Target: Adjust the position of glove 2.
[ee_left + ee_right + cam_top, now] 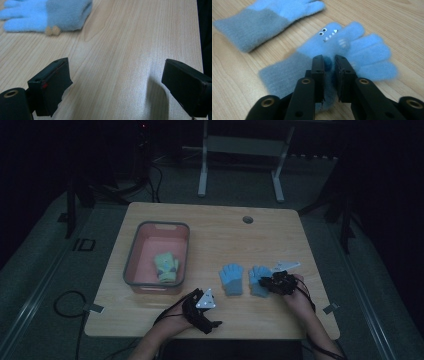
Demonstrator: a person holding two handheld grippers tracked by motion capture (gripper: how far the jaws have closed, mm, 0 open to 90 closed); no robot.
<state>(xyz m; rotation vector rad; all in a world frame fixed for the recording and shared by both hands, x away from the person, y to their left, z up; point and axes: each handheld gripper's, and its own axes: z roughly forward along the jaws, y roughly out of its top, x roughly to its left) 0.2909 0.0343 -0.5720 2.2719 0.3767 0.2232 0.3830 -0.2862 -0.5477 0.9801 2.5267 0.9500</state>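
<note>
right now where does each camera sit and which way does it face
high view: above the person's side, looking forward and down on the table; both forearms show.
left gripper view: on the left gripper, along open jaws over bare wood.
right gripper view: on the right gripper, jaws pinching a blue glove.
Shared: both gripper views see the other glove.

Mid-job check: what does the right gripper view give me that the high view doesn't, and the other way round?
Right gripper view alone: the near blue glove has a small face with eyes and white teeth, and the right claw pinches a fold of its fleece between its jaws.

High view alone: the grey bin holding a green glove pair, the left claw near the table's front edge, and the table's round hole.

Both: two blue gloves, including the second blue glove, lying side by side on the wooden table.
</note>
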